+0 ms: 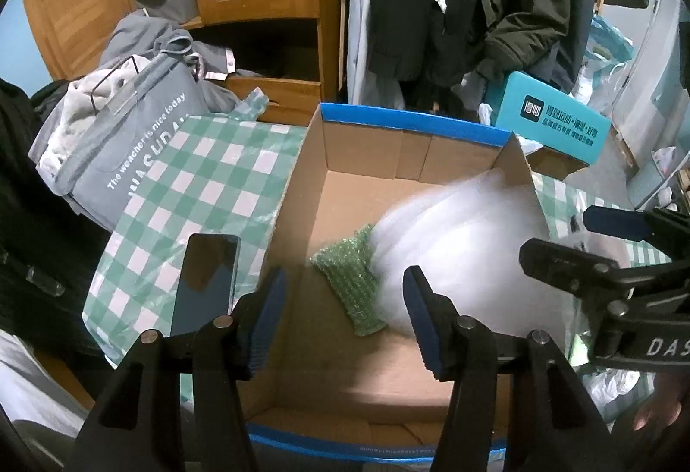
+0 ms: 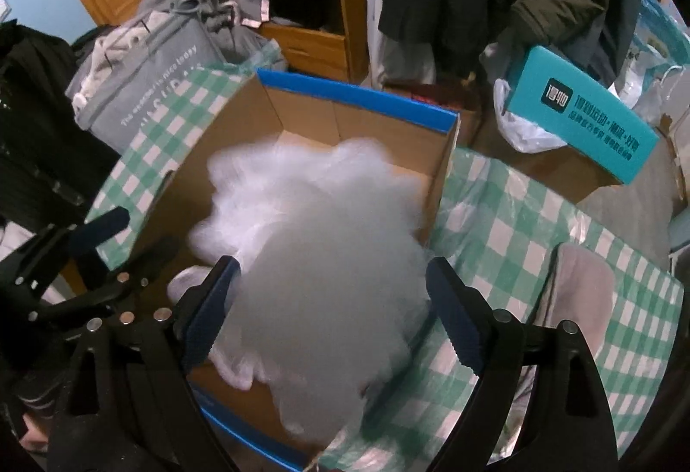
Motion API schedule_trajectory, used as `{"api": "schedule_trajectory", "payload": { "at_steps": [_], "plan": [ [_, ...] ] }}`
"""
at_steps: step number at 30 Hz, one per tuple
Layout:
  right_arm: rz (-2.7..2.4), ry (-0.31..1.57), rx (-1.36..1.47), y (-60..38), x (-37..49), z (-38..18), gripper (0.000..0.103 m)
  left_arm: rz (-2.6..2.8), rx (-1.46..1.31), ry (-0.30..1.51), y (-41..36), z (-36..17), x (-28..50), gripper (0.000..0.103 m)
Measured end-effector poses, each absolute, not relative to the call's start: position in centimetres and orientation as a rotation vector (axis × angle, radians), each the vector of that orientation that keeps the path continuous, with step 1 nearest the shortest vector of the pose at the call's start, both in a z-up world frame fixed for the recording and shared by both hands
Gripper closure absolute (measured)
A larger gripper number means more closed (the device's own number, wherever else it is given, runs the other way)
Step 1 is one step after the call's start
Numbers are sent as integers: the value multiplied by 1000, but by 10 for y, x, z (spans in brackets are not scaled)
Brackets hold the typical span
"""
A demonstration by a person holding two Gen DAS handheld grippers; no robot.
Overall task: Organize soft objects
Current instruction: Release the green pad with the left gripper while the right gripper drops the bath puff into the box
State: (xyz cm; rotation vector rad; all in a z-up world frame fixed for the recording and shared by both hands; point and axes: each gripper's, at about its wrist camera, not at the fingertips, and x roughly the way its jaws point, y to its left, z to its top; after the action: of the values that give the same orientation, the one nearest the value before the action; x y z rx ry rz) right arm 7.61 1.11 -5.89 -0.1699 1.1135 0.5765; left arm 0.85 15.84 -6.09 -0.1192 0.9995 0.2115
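Observation:
An open cardboard box with a blue rim (image 1: 409, 122) (image 2: 358, 92) stands on a green-and-white checked cloth (image 1: 194, 178). Inside it lie a green knitted cloth (image 1: 349, 282) and a white fluffy mass (image 1: 453, 239) (image 2: 319, 256), which is blurred. My left gripper (image 1: 345, 278) hovers open over the box's near side with nothing between its fingers. My right gripper (image 2: 332, 269) (image 1: 560, 232) stands wide open over the box's right part. The white mass shows between and below its jaws, and the pads do not press it. In the right wrist view the left gripper (image 2: 138, 234) is at the left edge.
A dark phone (image 1: 207, 282) lies on the checked cloth left of the box. A grey tote bag (image 1: 129, 144) stuffed with clothes stands at the back left, a teal box (image 1: 552, 122) (image 2: 582, 114) at the back right. A grey-pink soft item (image 2: 582, 299) lies right of the box. Wooden wardrobe and hanging coats behind.

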Motion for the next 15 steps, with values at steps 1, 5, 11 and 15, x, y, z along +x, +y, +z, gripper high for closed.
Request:
{"api": "schedule_trajectory", "payload": {
  "at_steps": [1,5,11,15],
  "plan": [
    [573,1110,-170,10,76,-57,16,213,-118,999,158,-60,8,46],
    [566,1107,-151,6,75,-53,16,209,-126,997,159,-59,6,46],
    [551,1095,-146,-4,71,-46,16,197,-117,991,153,-57,5,46],
    [538,1086,-141,-12,68,-42,16,184,-102,990,146,-55,5,46]
  ]
}}
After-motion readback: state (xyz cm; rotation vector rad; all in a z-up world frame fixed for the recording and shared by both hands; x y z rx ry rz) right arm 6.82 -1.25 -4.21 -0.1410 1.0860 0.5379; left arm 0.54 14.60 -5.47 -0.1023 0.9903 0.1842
